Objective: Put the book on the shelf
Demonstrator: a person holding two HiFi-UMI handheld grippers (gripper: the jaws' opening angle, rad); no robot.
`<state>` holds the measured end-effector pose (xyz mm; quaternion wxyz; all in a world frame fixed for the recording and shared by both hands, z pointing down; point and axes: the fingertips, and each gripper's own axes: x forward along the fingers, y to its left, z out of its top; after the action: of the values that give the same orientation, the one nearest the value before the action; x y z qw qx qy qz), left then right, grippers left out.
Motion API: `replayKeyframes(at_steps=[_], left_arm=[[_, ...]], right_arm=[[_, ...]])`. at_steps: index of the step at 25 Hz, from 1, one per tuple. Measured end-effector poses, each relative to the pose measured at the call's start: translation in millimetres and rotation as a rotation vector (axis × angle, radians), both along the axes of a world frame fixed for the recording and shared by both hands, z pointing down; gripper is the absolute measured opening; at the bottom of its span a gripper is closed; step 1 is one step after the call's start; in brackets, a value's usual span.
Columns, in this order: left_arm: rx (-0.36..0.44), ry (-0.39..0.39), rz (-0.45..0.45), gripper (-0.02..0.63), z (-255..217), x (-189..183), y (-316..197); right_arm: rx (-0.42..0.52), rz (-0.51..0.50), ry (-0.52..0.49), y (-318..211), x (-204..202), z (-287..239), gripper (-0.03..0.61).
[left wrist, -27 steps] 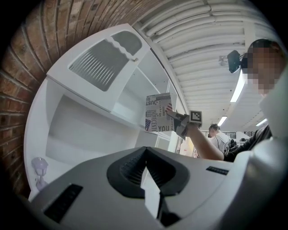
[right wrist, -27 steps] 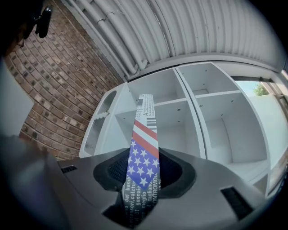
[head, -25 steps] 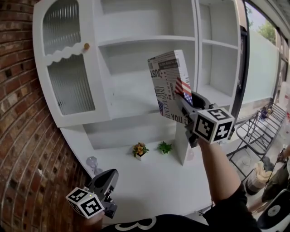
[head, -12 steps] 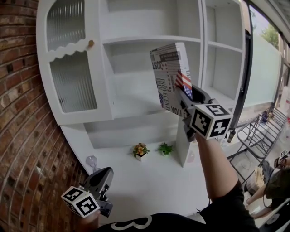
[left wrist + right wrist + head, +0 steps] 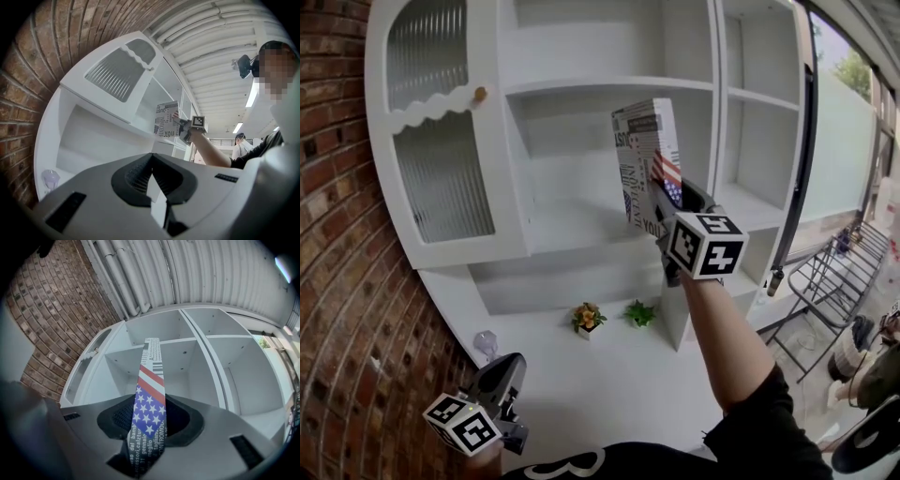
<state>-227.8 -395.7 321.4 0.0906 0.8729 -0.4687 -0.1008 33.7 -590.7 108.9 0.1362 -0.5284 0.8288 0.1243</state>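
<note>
- Two jaws of the left gripper point(image 5: 510, 364) sit together with nothing between them, low beside the rough brick wall point(image 5: 337, 244). Only the left gripper view shows a distant person point(image 5: 242, 146) beyond the raised arm.
- White shelf unit point(image 5: 609, 84): ribbed-glass door point(image 5: 441, 178) at left, open compartments to its right, and two small potted plants point(image 5: 589, 314) on the counter below.
- Right gripper point(image 5: 667, 202) clamps the book point(image 5: 645, 159) by its lower edge, upright at the middle compartment. Its own view shows the star-and-stripe spine edge-on.
</note>
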Motion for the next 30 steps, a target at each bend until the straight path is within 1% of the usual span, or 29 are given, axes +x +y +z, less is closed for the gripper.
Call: replayKeyframes(at_steps=[7,10,13,16,20,23,26,30], left_arm=[[-0.01,0.009,0.0,0.0,5,-9,-8],[-0.013,0.019,-0.005,0.0,4,-15,-10],[-0.016,0.025,-0.009,0.0,2,-20,-11],[-0.023,0.035,-0.006,0.0,0,-22,-15],[-0.023,0.033,0.006,0.0,-4,-23,-20],[-0.025,0.027,0.024,0.0,-7,-14,-21],[-0.043,0.02,0.057,0.0,-3,-3,-24],[-0.097,0.008,0.119,0.0,6,18,-27]], right_arm=[[-0.032,0.076,-0.01,-31,-15,5,0.164],[-0.078,0.1,-0.007,-49,-25,9,0.164],[-0.135,0.104,-0.021,-65,-33,16,0.166],[-0.171,0.113,-0.019,-73,-38,21,0.166],[-0.193,0.121,0.012,-80,-47,24,0.166],[-0.212,0.091,0.03,-77,-51,26,0.166],[-0.214,0.077,0.045,-73,-46,30,0.184],[-0.148,0.051,0.062,-47,-37,22,0.187]])
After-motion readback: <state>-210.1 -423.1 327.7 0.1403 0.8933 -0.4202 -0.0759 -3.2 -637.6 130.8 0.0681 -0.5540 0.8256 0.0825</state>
